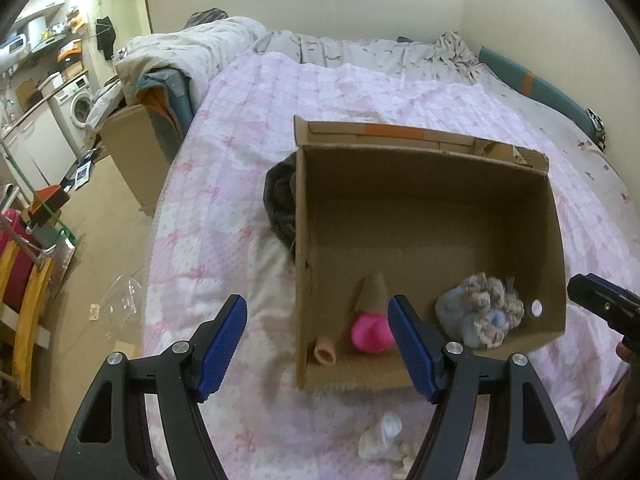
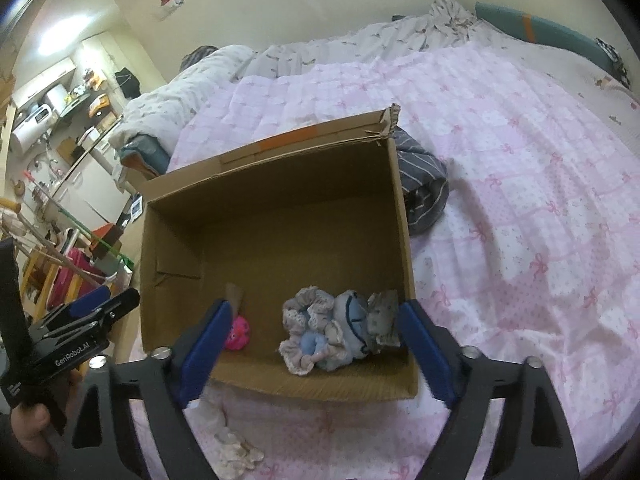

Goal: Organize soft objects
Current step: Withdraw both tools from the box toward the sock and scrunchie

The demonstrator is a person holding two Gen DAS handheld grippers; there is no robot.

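Both the left hand-held gripper and the right hand-held gripper are wide open and hold nothing. 2 soft toys lie in the box near its front wall. The white cloth lies on the bed, near its front edge; I would lower 1 gripper over it and pinch its middle.

Box: open brown cardboard box upright on the pink bed.
Inside: pink plush toy, frilly blue-and-beige cloth bundle.
Outside: white cloth before the box.

Matt corrugated cardboard box; soft quilted cloth bedspread; frilly fabric bundle.
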